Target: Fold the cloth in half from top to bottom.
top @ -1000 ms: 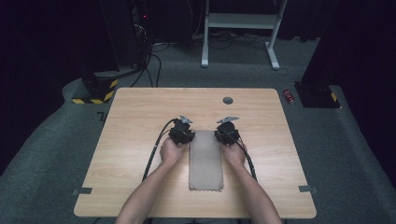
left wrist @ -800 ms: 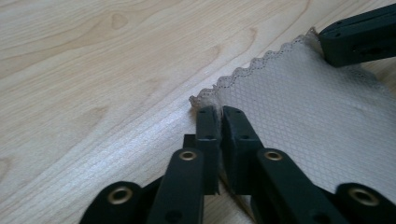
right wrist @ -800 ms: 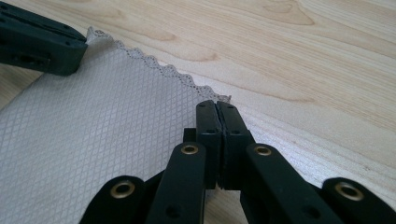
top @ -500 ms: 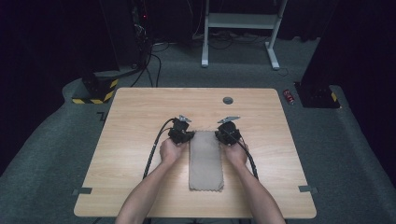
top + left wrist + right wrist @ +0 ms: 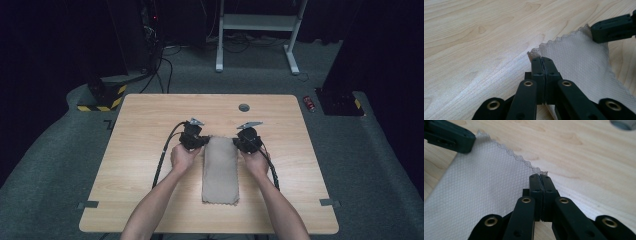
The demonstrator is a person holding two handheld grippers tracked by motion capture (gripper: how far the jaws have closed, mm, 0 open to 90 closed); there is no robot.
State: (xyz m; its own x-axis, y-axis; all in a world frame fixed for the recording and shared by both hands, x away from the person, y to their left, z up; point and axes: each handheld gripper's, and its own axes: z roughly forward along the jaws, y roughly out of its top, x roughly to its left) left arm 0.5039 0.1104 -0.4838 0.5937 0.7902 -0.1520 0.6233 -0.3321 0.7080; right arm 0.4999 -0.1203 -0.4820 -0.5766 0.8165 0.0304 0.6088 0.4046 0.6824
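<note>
High view, cloth: a beige, woven, rectangular cloth with pinked edges (image 5: 220, 169) lies lengthwise on the middle of the pale wooden table (image 5: 140, 125).
High view, grippers: the black left gripper (image 5: 200, 141) and black right gripper (image 5: 240, 142) sit at the cloth's two far corners, a hand behind each.
High view, surroundings: a round grey grommet (image 5: 244, 107) is set in the table beyond the cloth, well apart from it; a small red can (image 5: 310, 103) lies on the grey carpet off the right edge; a white metal frame (image 5: 257, 30) stands farther back.
Left gripper view: jaws pressed together, pinching the cloth's corner (image 5: 536, 53); the other gripper's jaw (image 5: 614, 27) grips the opposite corner.
Right gripper view: jaws pressed together on the cloth's corner (image 5: 541, 173); bare wood lies beyond.
</note>
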